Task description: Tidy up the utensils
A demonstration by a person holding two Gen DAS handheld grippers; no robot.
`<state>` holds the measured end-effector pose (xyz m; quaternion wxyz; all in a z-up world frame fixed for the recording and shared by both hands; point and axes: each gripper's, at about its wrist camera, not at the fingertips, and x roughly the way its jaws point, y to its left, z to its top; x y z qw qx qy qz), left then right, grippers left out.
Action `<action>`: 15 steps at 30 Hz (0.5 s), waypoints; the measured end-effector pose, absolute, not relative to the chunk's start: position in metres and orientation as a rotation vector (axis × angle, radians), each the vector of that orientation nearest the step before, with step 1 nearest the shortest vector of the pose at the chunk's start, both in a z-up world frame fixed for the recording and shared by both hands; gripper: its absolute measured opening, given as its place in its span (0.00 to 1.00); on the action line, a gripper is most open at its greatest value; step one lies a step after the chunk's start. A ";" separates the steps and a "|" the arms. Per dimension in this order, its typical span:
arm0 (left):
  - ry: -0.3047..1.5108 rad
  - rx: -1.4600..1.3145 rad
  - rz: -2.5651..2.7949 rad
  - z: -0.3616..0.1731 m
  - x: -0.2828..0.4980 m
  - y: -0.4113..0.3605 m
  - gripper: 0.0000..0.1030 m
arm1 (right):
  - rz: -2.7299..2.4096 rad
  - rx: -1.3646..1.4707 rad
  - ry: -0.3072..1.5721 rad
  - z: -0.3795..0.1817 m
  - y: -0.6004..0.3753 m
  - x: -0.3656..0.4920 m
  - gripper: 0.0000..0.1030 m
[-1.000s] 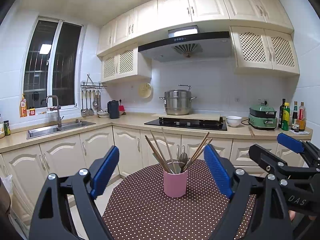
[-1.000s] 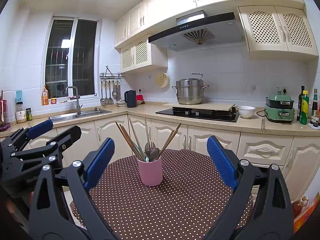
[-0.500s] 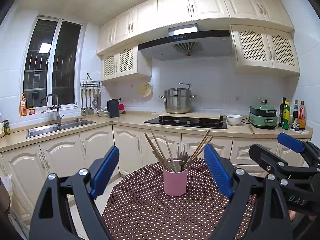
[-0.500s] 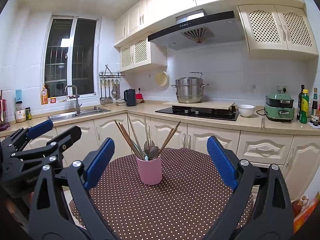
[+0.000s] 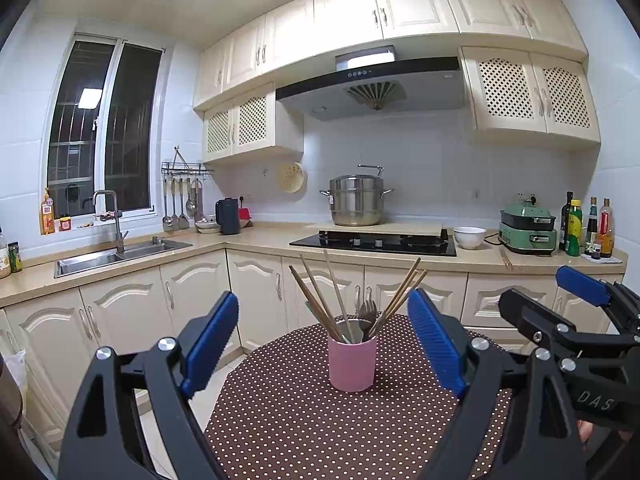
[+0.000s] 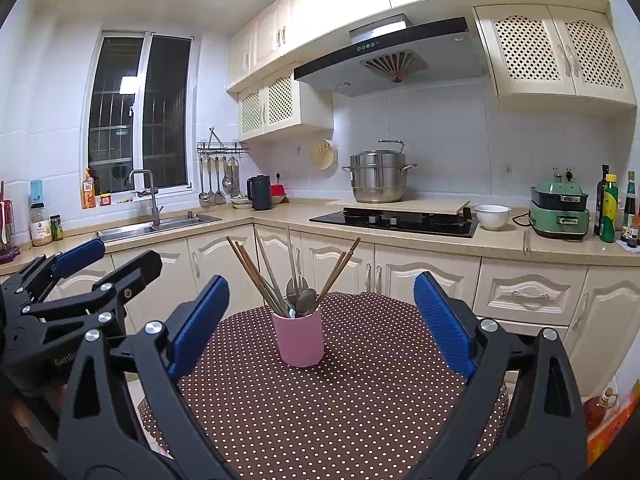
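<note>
Bright, sharp frames (fisheye-bent, dark-cornered edges)

White letters "DAS" stand on the black body of the right claw [image 5: 576, 296] at four o'clock in the left wrist view; "Gen" shows on the left claw [image 6: 100, 260] at eight o'clock in the right wrist view.

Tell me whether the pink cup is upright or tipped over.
Upright. The pink cup stands on its base on the dotted tablecloth, rim up, with chopsticks and spoons fanning out the top.
</note>
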<state>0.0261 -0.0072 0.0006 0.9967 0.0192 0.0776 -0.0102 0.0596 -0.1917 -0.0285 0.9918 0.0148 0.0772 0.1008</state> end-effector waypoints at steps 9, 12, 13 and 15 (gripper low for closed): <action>0.157 0.038 -0.022 0.000 0.026 -0.007 0.82 | 0.204 0.036 0.159 -0.029 -0.193 0.061 0.89; 0.162 0.042 -0.021 0.000 0.028 -0.007 0.82 | 0.205 0.043 0.165 -0.031 -0.194 0.062 0.89; 0.164 0.043 -0.021 0.000 0.029 -0.007 0.82 | 0.204 0.043 0.166 -0.032 -0.194 0.063 0.89; 0.168 0.043 -0.021 -0.001 0.030 -0.007 0.82 | 0.204 0.045 0.170 -0.033 -0.195 0.064 0.89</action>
